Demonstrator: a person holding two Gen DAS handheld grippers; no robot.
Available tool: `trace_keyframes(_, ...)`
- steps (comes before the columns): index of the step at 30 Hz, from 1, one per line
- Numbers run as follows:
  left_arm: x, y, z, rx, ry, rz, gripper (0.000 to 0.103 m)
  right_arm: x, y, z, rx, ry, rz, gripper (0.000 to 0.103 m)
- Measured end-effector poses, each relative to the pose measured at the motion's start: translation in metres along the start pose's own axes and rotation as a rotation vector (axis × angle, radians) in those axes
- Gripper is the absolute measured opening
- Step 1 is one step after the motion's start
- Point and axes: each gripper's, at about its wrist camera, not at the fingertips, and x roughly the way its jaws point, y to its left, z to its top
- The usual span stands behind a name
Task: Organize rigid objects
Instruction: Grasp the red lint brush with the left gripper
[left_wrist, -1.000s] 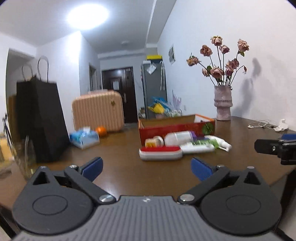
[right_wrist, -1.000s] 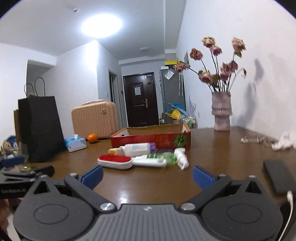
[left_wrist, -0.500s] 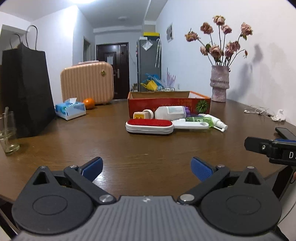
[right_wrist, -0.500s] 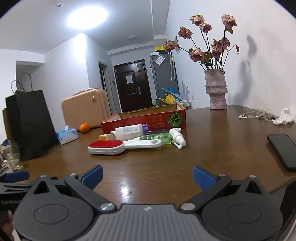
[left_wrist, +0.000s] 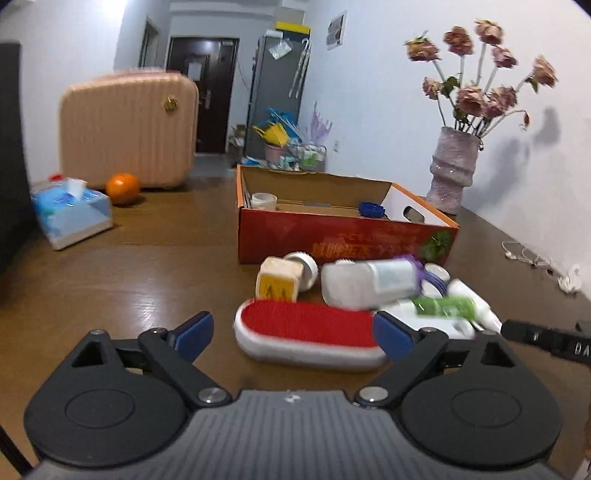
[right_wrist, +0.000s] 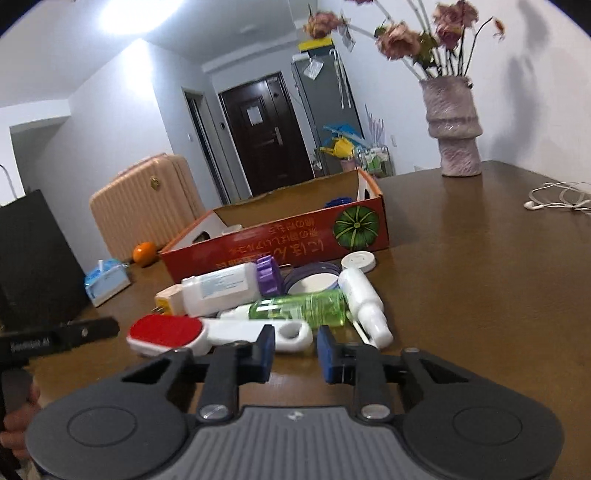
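A white lint brush with a red pad lies nearest me on the brown table. Behind it lie a white bottle with a purple cap, a green bottle, a white spray bottle, a small yellow-labelled jar and loose lids. An open red cardboard box stands behind them. My left gripper is open, with the brush head between its fingers. My right gripper is partly closed, empty, just short of the brush handle.
A pink vase of dried roses stands at the back right. White earphones lie on the right. A tissue pack, an orange, a peach suitcase and a black bag are on the left.
Both grippers have moved forward to the pile of objects. The right gripper's fingers have narrowed from wide open. The left stays wide open.
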Motion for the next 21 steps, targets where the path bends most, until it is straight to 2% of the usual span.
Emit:
trace_keyframes(3, 0.036, 0.021, 0.015, -0.08, 0.082, -0.002, 0.087, 0.028, -0.005, 0.007, 0.037, 0.048, -0.009, 0.024)
trace_keyframes(5, 0.05, 0.034, 0.019, -0.121, 0.107, -0.08, 0.085, 0.039, -0.008, 0.009, 0.054, 0.068, -0.005, 0.024)
trace_keyframes(7, 0.062, 0.043, 0.019, -0.149, 0.133, -0.089, 0.076, 0.049, -0.01, 0.009, 0.053, 0.088, -0.014, 0.024)
trace_keyframes(8, 0.068, 0.045, 0.018, -0.151, 0.148, -0.084, 0.068, 0.053, -0.011, 0.009, 0.057, 0.098, -0.015, 0.024)
trace_keyframes(10, 0.076, 0.048, 0.017, -0.16, 0.185, -0.096, 0.064, 0.06, -0.014, 0.008, 0.068, 0.124, -0.008, 0.022)
trace_keyframes(12, 0.077, 0.052, 0.015, -0.187, 0.2, -0.141, 0.064, 0.062, -0.015, 0.009, 0.068, 0.126, -0.009, 0.021)
trace_keyframes(15, 0.073, 0.05, 0.014, -0.177, 0.203, -0.166, 0.064, 0.065, -0.019, 0.009, 0.091, 0.133, -0.001, 0.019)
trace_keyframes(21, 0.061, 0.05, 0.006, -0.222, 0.207, -0.173, 0.06, 0.065, -0.025, 0.012, 0.118, 0.152, 0.025, 0.015)
